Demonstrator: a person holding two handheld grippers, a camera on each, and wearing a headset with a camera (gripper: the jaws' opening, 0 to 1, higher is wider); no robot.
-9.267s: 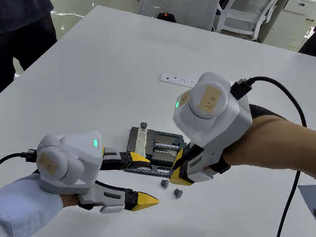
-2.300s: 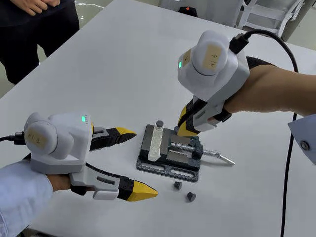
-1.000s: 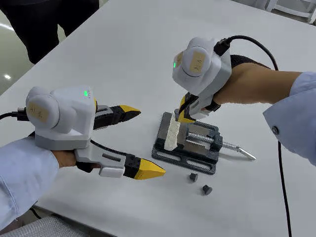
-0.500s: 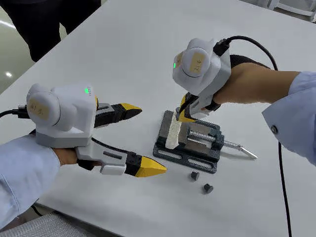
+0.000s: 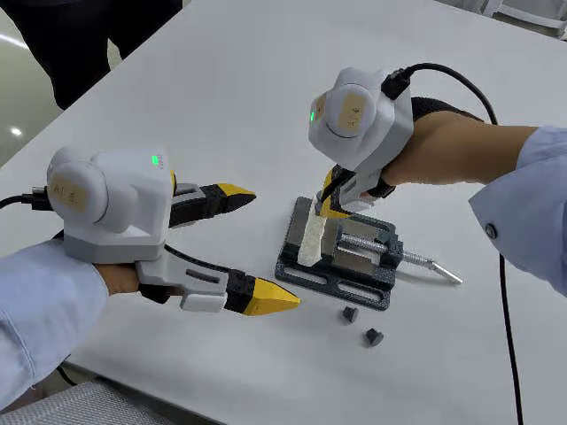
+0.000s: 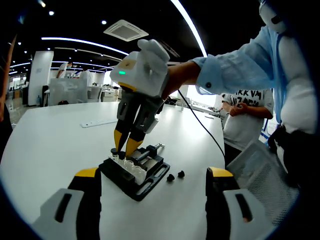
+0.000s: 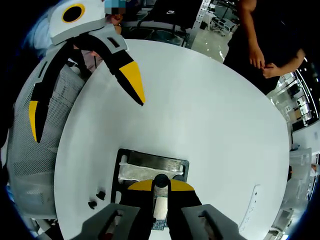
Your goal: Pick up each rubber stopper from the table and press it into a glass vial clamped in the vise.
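A dark vise (image 5: 373, 272) on the white table clamps a row of glass vials (image 5: 311, 241). My right gripper (image 5: 330, 207) points down at the far end of that row. In the right gripper view its yellow tips (image 7: 161, 185) are shut on a dark rubber stopper (image 7: 161, 180) that sits on top of a vial (image 7: 159, 207). Two loose stoppers (image 5: 350, 313) (image 5: 374, 336) lie on the table in front of the vise. My left gripper (image 5: 257, 246) hovers to the left of the vise, open and holding nothing. The left gripper view shows the vise (image 6: 150, 180) ahead between its jaws.
The vise's screw handle (image 5: 436, 266) sticks out to the right. A black cable (image 5: 507, 292) runs from the right gripper across the table. People stand beyond the table's far edge (image 7: 260, 35). Bare tabletop (image 5: 221, 88) stretches behind and to the left.
Over the last second the right gripper has stayed at the far end of the vial row, sinking slightly. The left gripper has barely moved.
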